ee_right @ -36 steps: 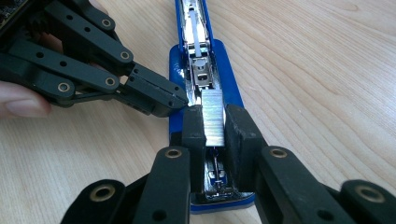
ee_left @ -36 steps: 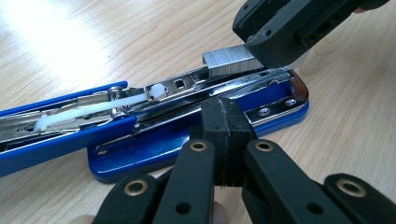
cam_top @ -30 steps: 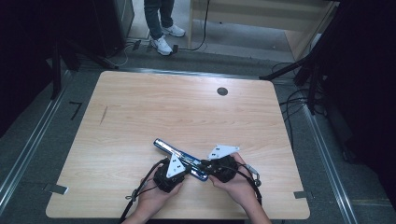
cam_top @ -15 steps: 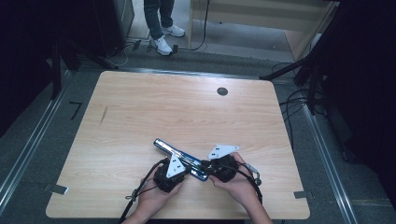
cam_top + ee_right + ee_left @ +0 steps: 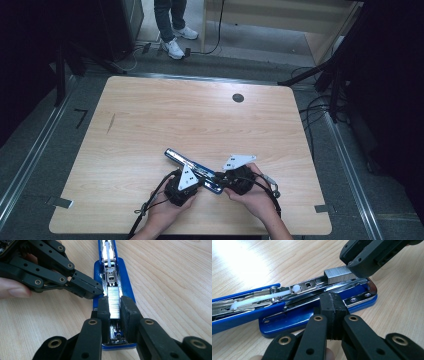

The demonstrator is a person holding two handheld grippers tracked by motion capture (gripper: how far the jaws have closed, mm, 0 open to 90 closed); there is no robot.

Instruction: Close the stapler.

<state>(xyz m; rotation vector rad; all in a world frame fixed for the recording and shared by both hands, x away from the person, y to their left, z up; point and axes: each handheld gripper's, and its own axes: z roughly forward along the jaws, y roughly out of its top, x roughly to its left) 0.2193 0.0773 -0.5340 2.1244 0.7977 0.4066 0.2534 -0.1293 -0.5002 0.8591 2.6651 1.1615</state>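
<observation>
Holding steady with nothing shifted since a second ago, the right tongs (image 5: 114, 306) pinch a staple strip (image 5: 114, 303) over the open blue stapler (image 5: 194, 170) at the bench's (image 5: 150, 125) near edge, while the left tongs (image 5: 333, 312), pressed together, brace its base, so loading looks paused mid-insertion.

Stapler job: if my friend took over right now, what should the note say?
Left gripper: shut, its tip pressing on the stapler base's edge to steady it.
Right gripper: shut on the staples, holding the strip in line over the open tray.
Stapler: lies open on the table, near the person's edge, top arm swung back.
Done: stapler opened, staples brought to the tray.
Left, probably: seat the strip fully, let go, close the top.
</observation>
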